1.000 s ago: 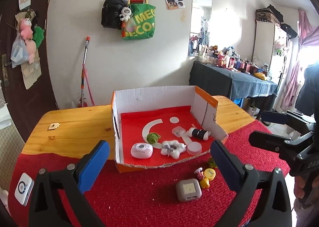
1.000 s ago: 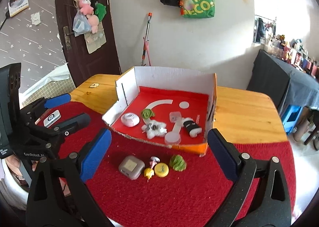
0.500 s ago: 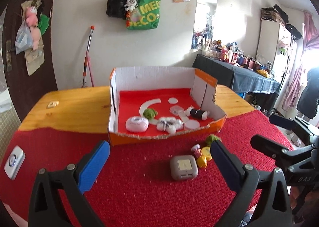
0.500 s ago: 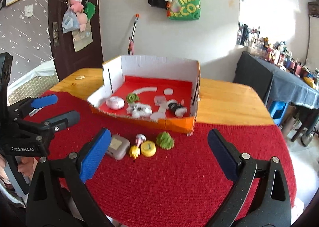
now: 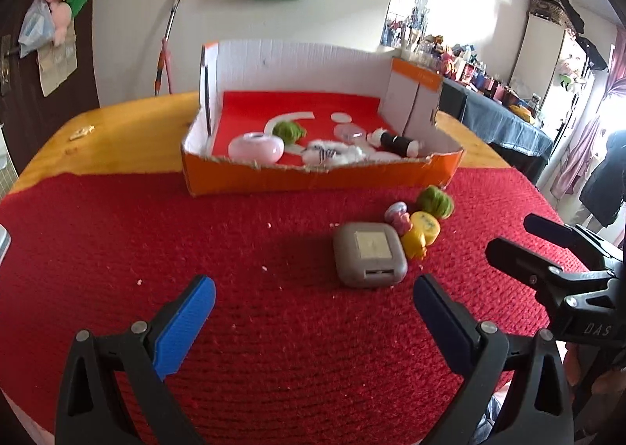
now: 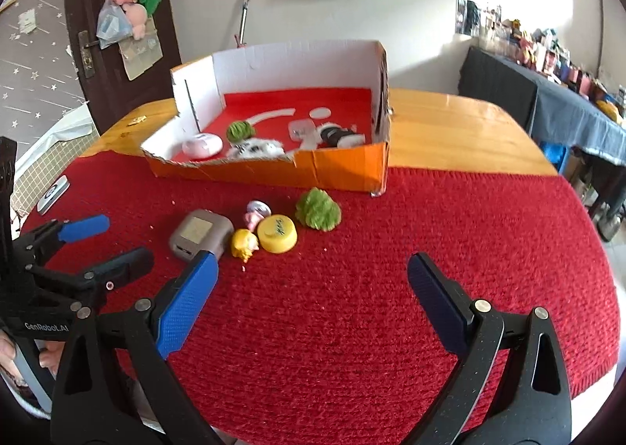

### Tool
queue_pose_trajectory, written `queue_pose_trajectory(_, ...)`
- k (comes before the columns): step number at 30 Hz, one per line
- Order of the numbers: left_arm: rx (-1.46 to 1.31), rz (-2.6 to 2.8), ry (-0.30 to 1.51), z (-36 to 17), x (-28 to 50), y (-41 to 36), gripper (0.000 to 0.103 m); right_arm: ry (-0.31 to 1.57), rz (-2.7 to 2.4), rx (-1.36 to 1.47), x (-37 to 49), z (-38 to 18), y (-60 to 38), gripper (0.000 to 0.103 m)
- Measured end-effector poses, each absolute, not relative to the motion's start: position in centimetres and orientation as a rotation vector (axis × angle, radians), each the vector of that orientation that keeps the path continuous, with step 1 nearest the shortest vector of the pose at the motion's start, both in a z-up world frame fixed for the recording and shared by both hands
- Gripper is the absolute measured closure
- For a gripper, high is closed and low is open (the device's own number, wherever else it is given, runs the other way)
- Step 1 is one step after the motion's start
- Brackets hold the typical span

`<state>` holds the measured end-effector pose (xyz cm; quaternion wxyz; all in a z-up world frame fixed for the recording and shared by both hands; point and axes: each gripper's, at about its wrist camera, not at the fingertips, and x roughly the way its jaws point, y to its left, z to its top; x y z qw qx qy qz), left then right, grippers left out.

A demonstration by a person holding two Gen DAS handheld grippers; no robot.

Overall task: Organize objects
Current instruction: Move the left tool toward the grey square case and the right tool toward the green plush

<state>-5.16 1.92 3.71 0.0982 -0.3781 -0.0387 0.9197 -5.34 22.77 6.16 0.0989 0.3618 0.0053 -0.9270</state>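
An orange cardboard box [image 5: 321, 181] [image 6: 340, 167] with a red floor holds several small items, among them a pink round case [image 5: 256, 147] and a green ball [image 5: 288, 130]. In front of it on the red mat lie a grey square case [image 5: 369, 253] [image 6: 199, 233], a yellow cap [image 6: 278, 233], a yellow figurine [image 6: 244, 243], a pink figurine [image 6: 256, 212] and a green fuzzy ball [image 6: 317, 208] [image 5: 435, 202]. My left gripper [image 5: 311, 308] is open, just short of the grey case. My right gripper [image 6: 311, 280] is open and empty, near the yellow cap.
The red mat [image 6: 430, 249] covers the near part of a wooden table [image 6: 450, 132]. A white remote [image 6: 53, 194] lies at the mat's left edge. A dark-clothed side table [image 5: 500, 120] with clutter stands at the right. Bags hang on the far wall.
Both grippers have dropped and moved closer to the loose items on the mat. The objects themselves have not moved.
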Motion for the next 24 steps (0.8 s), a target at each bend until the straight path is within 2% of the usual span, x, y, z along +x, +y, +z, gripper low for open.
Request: queue_pose_trajectory(24,-1.240,2.655,-0.088,2.0,-8.3,4.8,0.000,-0.034,-2.760,1.152,-7.1,4.7,25.1,0.004)
